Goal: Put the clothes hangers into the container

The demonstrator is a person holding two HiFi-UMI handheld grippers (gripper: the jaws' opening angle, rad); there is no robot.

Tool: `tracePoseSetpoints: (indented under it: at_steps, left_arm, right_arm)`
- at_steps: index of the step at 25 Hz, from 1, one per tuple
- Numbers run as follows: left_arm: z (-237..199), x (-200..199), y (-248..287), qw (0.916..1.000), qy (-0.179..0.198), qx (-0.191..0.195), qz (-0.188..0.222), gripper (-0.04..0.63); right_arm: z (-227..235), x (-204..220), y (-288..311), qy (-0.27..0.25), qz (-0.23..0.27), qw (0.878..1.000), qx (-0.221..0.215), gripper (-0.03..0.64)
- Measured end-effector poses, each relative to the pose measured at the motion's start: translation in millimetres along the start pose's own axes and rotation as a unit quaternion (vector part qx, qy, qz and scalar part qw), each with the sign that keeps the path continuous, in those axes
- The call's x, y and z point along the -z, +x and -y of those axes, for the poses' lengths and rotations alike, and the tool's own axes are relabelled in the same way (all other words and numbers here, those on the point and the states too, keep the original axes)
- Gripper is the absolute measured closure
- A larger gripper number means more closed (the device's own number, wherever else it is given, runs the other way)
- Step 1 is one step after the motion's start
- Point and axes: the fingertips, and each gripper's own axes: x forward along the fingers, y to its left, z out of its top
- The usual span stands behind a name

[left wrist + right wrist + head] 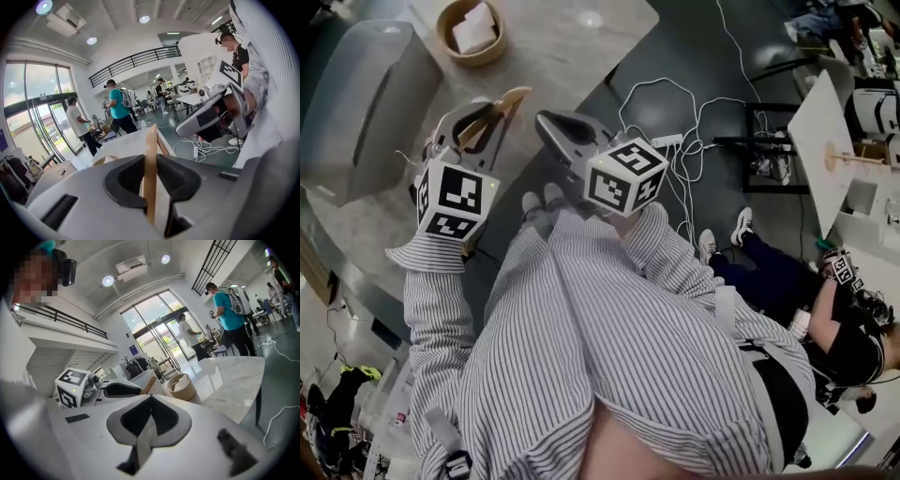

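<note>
1. Closest in, the left gripper has its jaws clamped on a wooden clothes hanger — a thin bar, edge-on, running straight out ahead of the jaws.
2. Just to the right of those jaws hangs the right gripper, jaws pressed together on nothing.
3. Off to the left of the left jaws lies the grey container, by the worktop — the left hand is nearer, so the hanger probably swings leftward.

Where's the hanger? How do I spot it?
Find the big pale table, then the left gripper over its near edge. The wooden hanger is the thin tan piece pinched between its jaws. Unlike the round wooden bowl farther back, it is long, flat and held up.
</note>
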Motion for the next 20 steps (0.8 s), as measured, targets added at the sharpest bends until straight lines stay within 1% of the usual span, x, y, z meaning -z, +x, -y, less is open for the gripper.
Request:
tracePoseSetpoints:
  at_steps: [3,7,9,12,17,20]
  left_arm:
    - [-5.3,0.4,-10.3,0.9998,-0.007,-0.020,0.006,0.505]
    - [-13.1,0.6,-23.6,0.9983,-0.035,-0.041,0.023,0.505]
    - [-17.4,0.9,-30.4,0.9971,-0.050,-0.050,0.031,0.505]
    - [-22.8,1.2,-39.6,0.9961,-0.049,-0.066,0.034,0.505]
    - [-34.1,5.0,-56.6,0.9925,-0.069,-0.094,0.037,0.505]
    - [-38.8,4.1,-67.3,0.9905,-0.075,-0.107,0.041,0.505]
  right_arm:
    - [-15.6,-4.2,7.0,-0.015,-0.003,1.000,-0.023,0.601]
    - [-28.9,-7.7,13.5,0.001,-0.008,0.998,-0.057,0.601]
    - [-31.8,-9.8,16.5,0.007,-0.008,0.998,-0.065,0.601]
    - [-36.6,-12.7,20.0,0.007,-0.009,0.997,-0.076,0.601]
    - [-56.9,-19.4,27.0,-0.009,-0.010,0.994,-0.105,0.601]
    - [-69.7,-23.7,30.7,-0.017,-0.012,0.992,-0.123,0.601]
